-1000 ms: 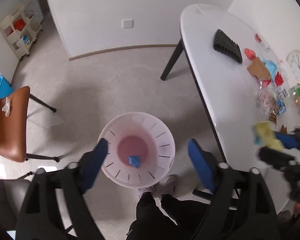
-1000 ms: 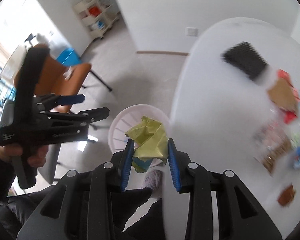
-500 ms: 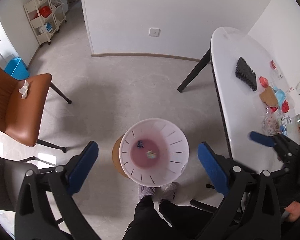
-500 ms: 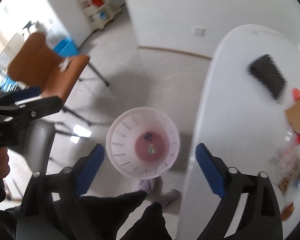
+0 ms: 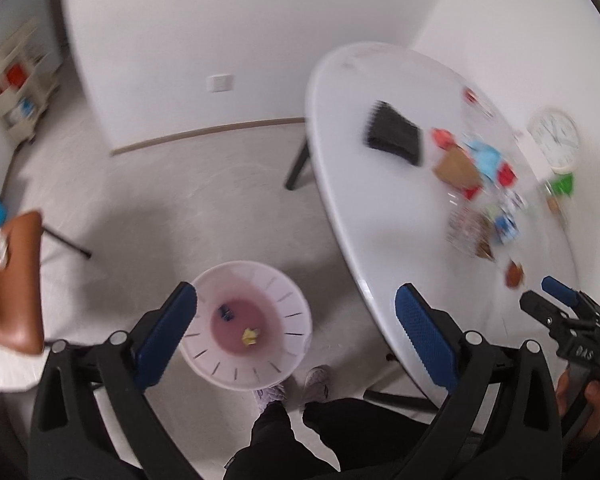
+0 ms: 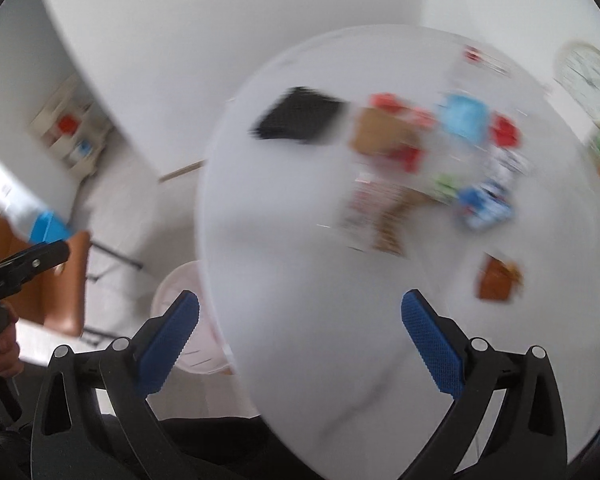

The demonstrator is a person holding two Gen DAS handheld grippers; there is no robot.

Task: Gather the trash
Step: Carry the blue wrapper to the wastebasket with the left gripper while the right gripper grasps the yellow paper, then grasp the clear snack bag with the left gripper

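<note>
1. Two tongs, both released and carrying nothing. Left tongs (image 5: 296, 312) spread wide, blue pads far apart, hanging over the floor beside the bench edge.
2. Right tongs (image 6: 300, 316) equally spread, poised above the near, bare part of the white bench (image 6: 300, 264). Right-wrist view heavily motion-blurred.
3. Below the left tongs: white slotted bin (image 5: 288, 292) standing on the floor, just beside the bench rim. Inside, on its pinkish bottom, a yellow scrap (image 5: 251, 336) and a small dark blue scrap (image 5: 225, 313), lying apart.
4. Person's shoes and dark trousers show at the bin's near side.
5. Trash pile (image 5: 480, 196) sits on the far right part of the bench: blue wrapper (image 6: 464, 116), red bits, brown cardboard piece (image 5: 456, 166), clear crinkled packets, green bit near the rim. Individual items are too smeared to name further.
6. Lone brown scrap (image 6: 500, 276) lies nearest the right tongs, apart from the main pile.
7. Black ridged pad (image 5: 394, 134) left of the pile.
8. White clock (image 5: 554, 140) lies at the bench's far right edge.
9. Tan leather chair (image 5: 8, 280) at left of the bin, well apart.
</note>
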